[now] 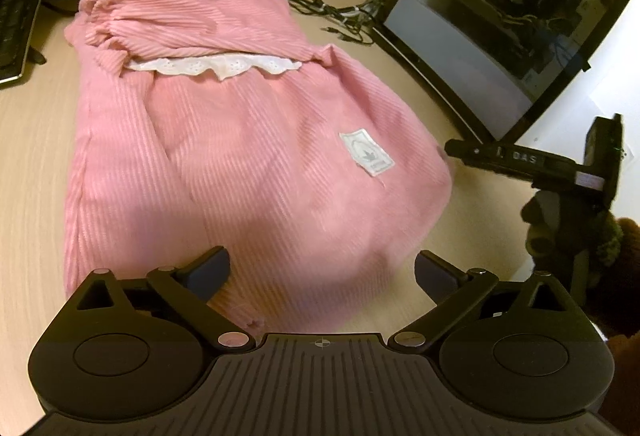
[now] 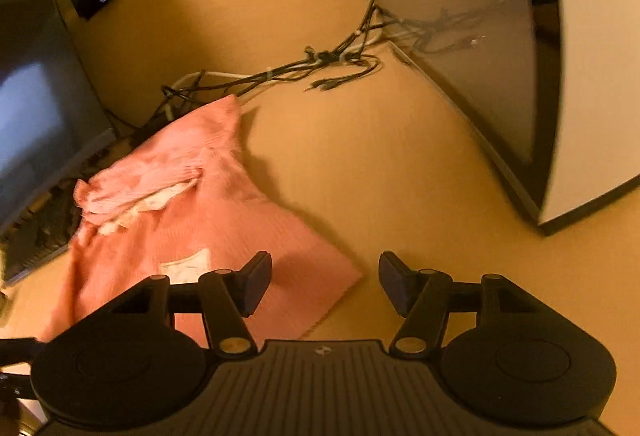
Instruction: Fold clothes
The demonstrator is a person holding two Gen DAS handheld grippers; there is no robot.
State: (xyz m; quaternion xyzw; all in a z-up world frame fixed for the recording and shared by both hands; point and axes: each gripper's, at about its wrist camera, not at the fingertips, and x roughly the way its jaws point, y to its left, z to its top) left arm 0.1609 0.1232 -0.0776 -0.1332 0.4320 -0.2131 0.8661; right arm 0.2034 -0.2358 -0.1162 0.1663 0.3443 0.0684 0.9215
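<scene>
Folded pink garment on the desk, both my grippers spread and holding nothing.

In my left wrist view, the pink corduroy garment [image 1: 240,164] lies folded on the pale wood desk [image 1: 32,156], a white lace trim [image 1: 216,66] across its upper part and a white label [image 1: 366,152] near its right side. My left gripper [image 1: 322,272] hangs over the near edge with its jaws spread wide and nothing pinched; the right gripper [image 1: 452,148] points at the cloth's right edge, beside a glass-sided computer case [image 1: 500,24]. In my blurred right wrist view, the garment sits lower left, its near corner between the spread fingers of my right gripper [image 2: 325,282], which grip nothing. Tangled cables [image 2: 320,64] run across the desk behind it.
</scene>
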